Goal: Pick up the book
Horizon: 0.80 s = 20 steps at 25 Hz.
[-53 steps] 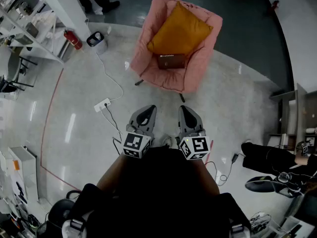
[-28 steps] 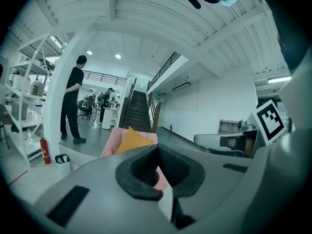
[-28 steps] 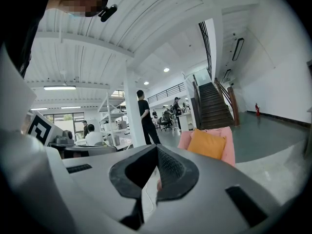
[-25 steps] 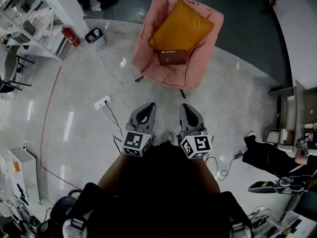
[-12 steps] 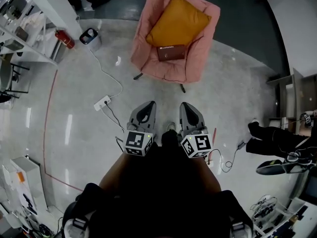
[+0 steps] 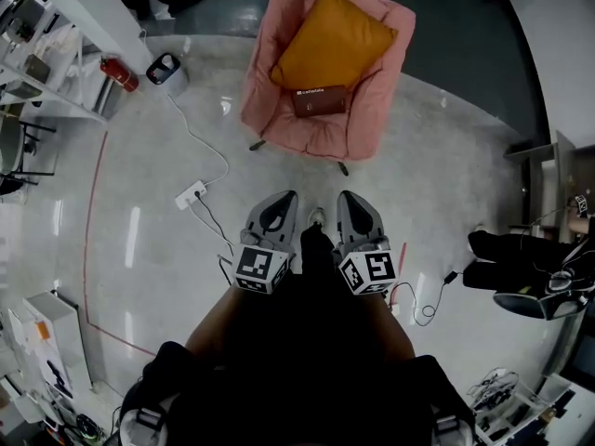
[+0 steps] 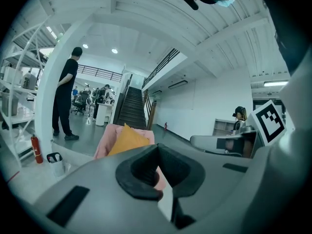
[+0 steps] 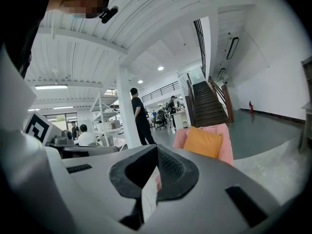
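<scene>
The book is dark brown with a white label. It lies flat on the seat of a pink armchair, in front of an orange cushion. My left gripper and right gripper hang side by side over the floor, well short of the chair. Both are shut and hold nothing. In the left gripper view the shut gripper points at the armchair and cushion. The right gripper looks the same way, with the cushion ahead; the book is hidden in both gripper views.
A power strip with a white cable lies on the floor to the left. A fire extinguisher, a small bin and white shelving stand at far left. A person's legs stretch in from the right. A person stands beyond.
The armchair and book have drifted slightly up the head view. My shoe has come forward between the grippers. The legs at right have shifted. Both grippers keep their shut pose.
</scene>
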### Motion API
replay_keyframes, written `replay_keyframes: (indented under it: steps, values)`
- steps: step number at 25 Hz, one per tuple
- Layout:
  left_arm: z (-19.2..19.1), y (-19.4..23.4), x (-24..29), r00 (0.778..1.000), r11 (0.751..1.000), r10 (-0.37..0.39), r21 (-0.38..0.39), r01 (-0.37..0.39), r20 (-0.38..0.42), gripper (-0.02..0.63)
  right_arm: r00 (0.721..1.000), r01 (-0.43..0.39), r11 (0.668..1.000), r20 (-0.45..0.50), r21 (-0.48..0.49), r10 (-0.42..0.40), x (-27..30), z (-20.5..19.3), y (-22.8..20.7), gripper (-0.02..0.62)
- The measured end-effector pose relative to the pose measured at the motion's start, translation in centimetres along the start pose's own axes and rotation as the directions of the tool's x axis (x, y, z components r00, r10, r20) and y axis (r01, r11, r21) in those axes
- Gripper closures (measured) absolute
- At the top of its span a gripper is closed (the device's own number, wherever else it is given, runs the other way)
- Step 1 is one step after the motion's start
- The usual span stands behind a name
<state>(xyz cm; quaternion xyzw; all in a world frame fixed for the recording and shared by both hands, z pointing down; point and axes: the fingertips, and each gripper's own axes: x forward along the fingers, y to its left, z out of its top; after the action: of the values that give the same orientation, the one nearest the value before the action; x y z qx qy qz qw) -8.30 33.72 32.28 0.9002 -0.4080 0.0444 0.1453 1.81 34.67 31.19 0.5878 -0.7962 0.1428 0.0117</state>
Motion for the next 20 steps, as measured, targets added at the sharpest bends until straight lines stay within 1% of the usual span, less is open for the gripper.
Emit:
replay_keyframes:
  steps: [6, 12, 16, 20]
  values:
    - [1.1, 0.8, 5.4, 0.999, 0.999, 0.037, -0.009, -0.037, -0.002, 0.606, 1.0, -0.028, 0.999, -0.008, -0.019, 0.028, 3.5, 1.9, -3.8, 0.592]
    - [2.8, 0.2, 11.4, 0.999, 0.999, 0.047, -0.003, -0.047, -0.003, 0.606, 0.998, -0.063, 0.998, -0.008, 0.005, 0.063, 6.5, 3.3, -8.4, 0.592]
    - [4.2, -0.1, 14.6, 0.997, 0.997, 0.076, 0.018, -0.076, 0.008, 0.606, 0.996, -0.091, 0.996, -0.002, 0.005, 0.091, 8.7, 4.6, -11.1, 0.592]
    - [4.5, 0.0, 16.5, 0.993, 0.993, 0.12, 0.019, -0.12, 0.003, 0.606, 0.992, -0.124, 0.992, -0.009, 0.006, 0.124, 10.4, 5.1, -13.2, 0.592]
